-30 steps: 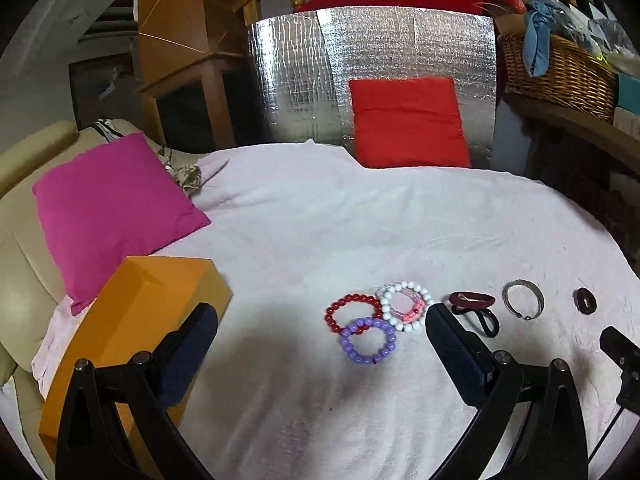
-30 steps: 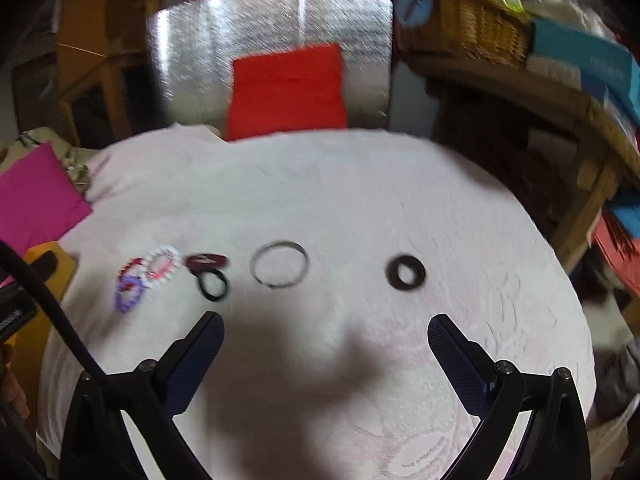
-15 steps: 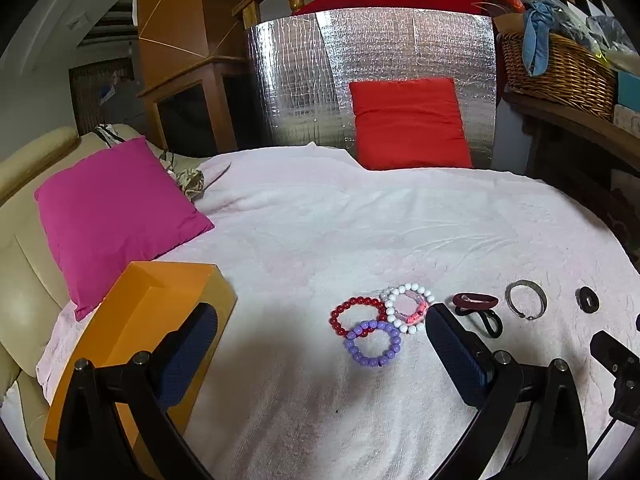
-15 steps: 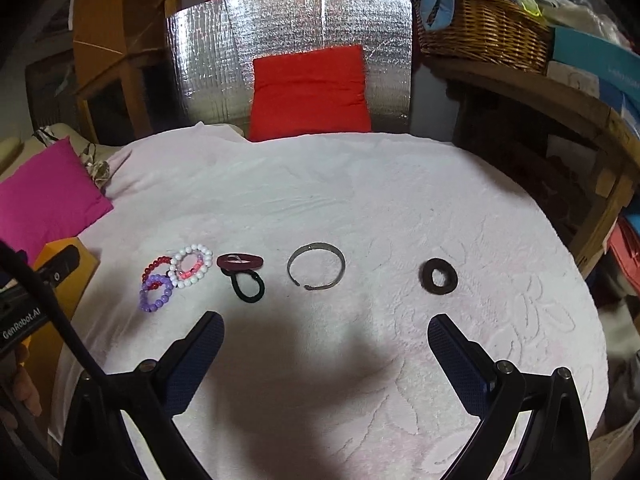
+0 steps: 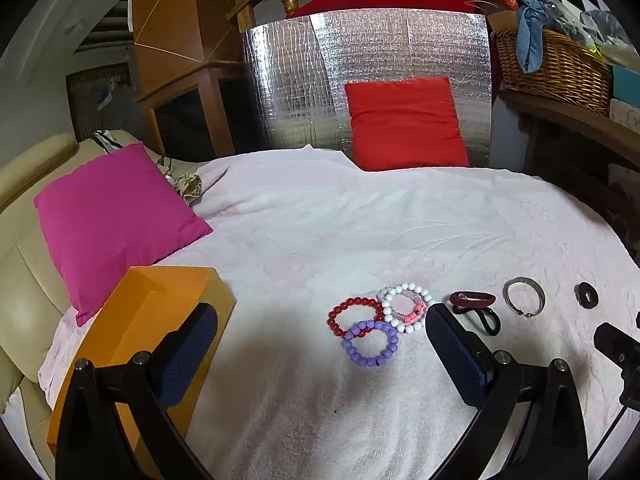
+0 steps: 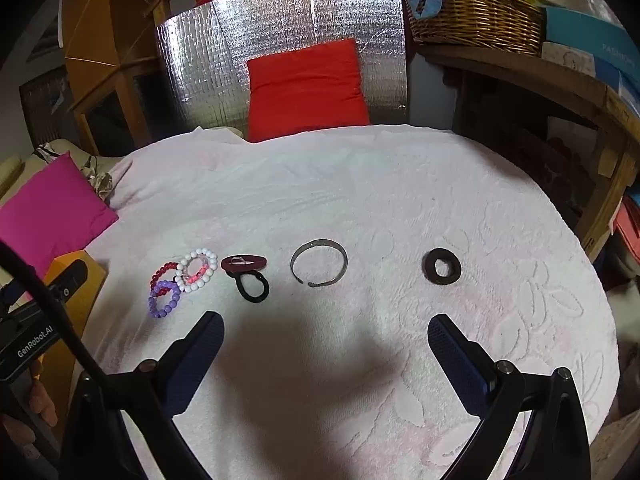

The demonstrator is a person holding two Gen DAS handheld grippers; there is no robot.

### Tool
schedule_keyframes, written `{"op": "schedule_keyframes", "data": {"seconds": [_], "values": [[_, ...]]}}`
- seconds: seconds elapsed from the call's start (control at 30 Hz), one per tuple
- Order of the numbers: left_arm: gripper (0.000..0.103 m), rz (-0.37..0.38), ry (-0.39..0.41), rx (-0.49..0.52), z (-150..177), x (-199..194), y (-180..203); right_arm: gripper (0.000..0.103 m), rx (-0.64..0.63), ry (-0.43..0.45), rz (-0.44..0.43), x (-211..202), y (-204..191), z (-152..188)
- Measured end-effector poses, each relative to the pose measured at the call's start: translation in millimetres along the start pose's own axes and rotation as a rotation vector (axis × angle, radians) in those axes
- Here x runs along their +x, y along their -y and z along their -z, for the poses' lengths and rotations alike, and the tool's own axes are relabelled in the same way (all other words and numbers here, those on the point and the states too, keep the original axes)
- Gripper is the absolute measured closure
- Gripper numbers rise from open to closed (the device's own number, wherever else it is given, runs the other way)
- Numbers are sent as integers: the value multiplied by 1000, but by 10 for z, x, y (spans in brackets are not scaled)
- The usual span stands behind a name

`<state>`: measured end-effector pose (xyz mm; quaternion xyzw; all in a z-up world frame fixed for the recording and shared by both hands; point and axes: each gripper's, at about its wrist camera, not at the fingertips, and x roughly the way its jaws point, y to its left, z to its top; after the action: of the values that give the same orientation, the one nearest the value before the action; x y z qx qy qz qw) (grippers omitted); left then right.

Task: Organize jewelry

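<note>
Both my grippers, left (image 5: 320, 344) and right (image 6: 326, 346), hover with jaws spread and empty. The bead bracelets (image 5: 374, 322) lie just ahead between my left jaws; the metal bangle (image 6: 319, 263) sits ahead of my right. I'd lower straight down and pinch one rim only.

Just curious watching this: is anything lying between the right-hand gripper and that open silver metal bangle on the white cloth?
Nothing visible does. The right gripper hangs open over bare white towel cloth, and the open silver metal bangle lies just ahead of it. The black hair tie sits off to the bangle's left, apart from it.
</note>
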<state>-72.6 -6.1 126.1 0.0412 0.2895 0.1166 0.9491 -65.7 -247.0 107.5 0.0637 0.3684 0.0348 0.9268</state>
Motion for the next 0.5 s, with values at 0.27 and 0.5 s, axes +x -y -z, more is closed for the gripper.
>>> {"op": "schedule_keyframes", "data": {"seconds": [0.27, 0.5], "values": [[0, 3, -2, 0, -2, 7, -1, 0, 10, -11, -12, 15, -4, 4], [0, 1, -6, 0, 2, 16, -14, 0, 11, -12, -19, 18, -23, 10]]}}
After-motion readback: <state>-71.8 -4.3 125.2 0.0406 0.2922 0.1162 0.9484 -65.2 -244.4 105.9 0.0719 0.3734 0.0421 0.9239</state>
